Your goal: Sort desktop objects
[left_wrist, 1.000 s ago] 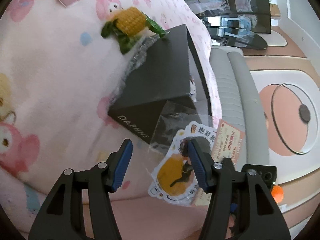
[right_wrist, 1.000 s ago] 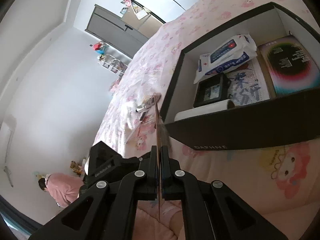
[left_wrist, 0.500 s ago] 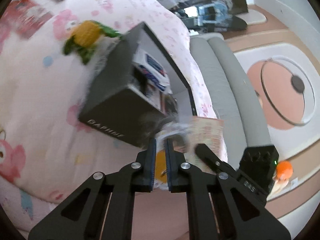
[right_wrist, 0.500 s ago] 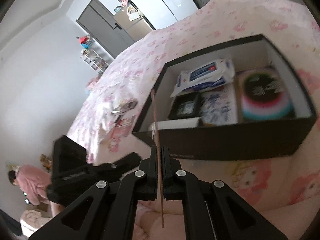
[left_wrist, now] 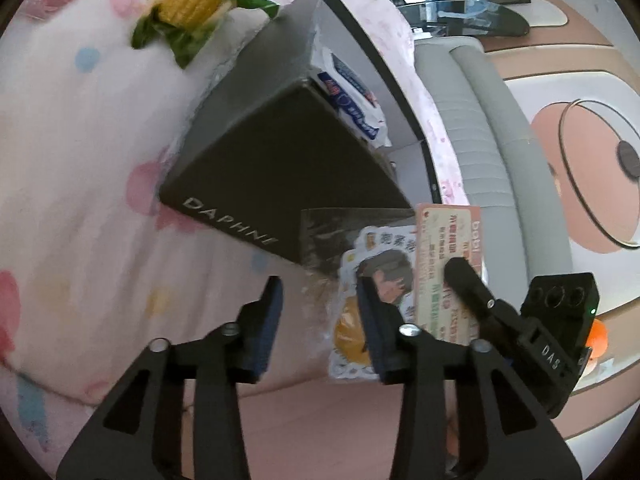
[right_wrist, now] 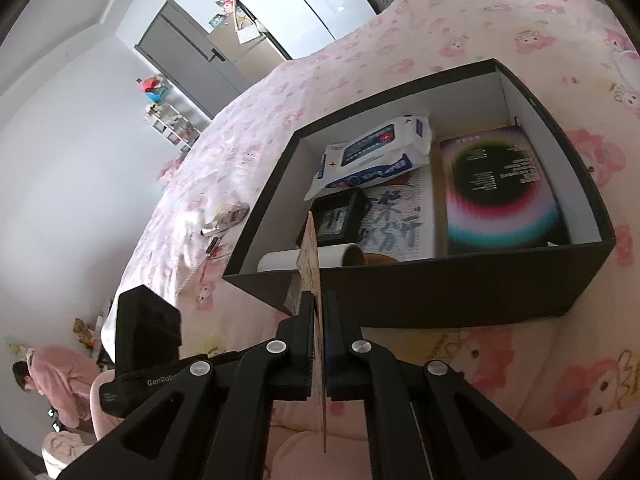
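Card point(right_wrist: 311, 248) clenched edge-on in right jaws above box rim point(right_wrist: 400, 268); left jaws released

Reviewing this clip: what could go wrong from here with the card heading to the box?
1. The right tool pinches the pink card edge-on, just at the black box wall; it may catch the rim.
2. The paper roll lies where the card would land.
3. The open left tool sits close beside the card, risking a bump.

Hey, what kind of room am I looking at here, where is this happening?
Most likely a bedroom at home: a pink cartoon-print bedspread covers what looks like a bed, a grey door stands behind, and small shelves sit against the wall.
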